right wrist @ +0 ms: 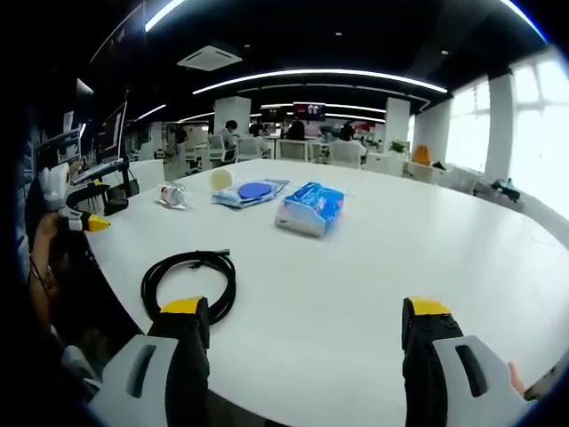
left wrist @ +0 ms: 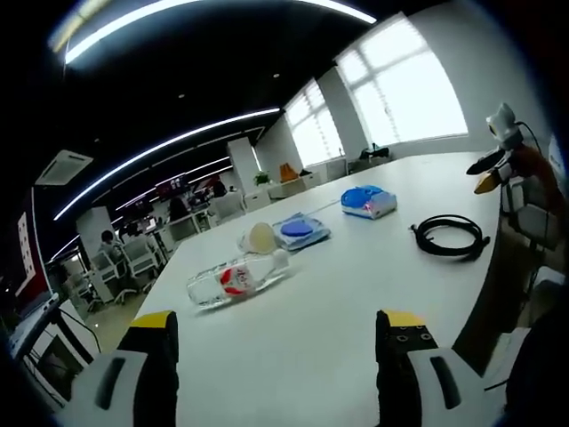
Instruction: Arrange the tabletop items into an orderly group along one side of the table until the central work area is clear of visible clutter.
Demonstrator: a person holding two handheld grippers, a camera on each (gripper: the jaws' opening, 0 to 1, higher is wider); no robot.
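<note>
A clear plastic bottle (left wrist: 236, 280) with a red label lies on its side on the white table (left wrist: 356, 302). Beyond it sit a pale round ball (left wrist: 261, 237), a blue disc in a clear bag (left wrist: 300, 230) and a blue tissue pack (left wrist: 368, 201). A coiled black cable (left wrist: 450, 236) lies to the right. My left gripper (left wrist: 276, 334) is open above the near table. My right gripper (right wrist: 302, 325) is open too, with the cable (right wrist: 188, 277) by its left jaw; the tissue pack (right wrist: 310, 208), bagged disc (right wrist: 252, 191), ball (right wrist: 220, 180) and bottle (right wrist: 172, 195) lie farther off.
The other gripper (left wrist: 502, 151) shows at the right edge of the left gripper view, and at the left edge (right wrist: 67, 209) of the right gripper view. Office desks and chairs (left wrist: 142, 253) stand beyond the table's far rim. Bright windows (left wrist: 391, 98) line the wall.
</note>
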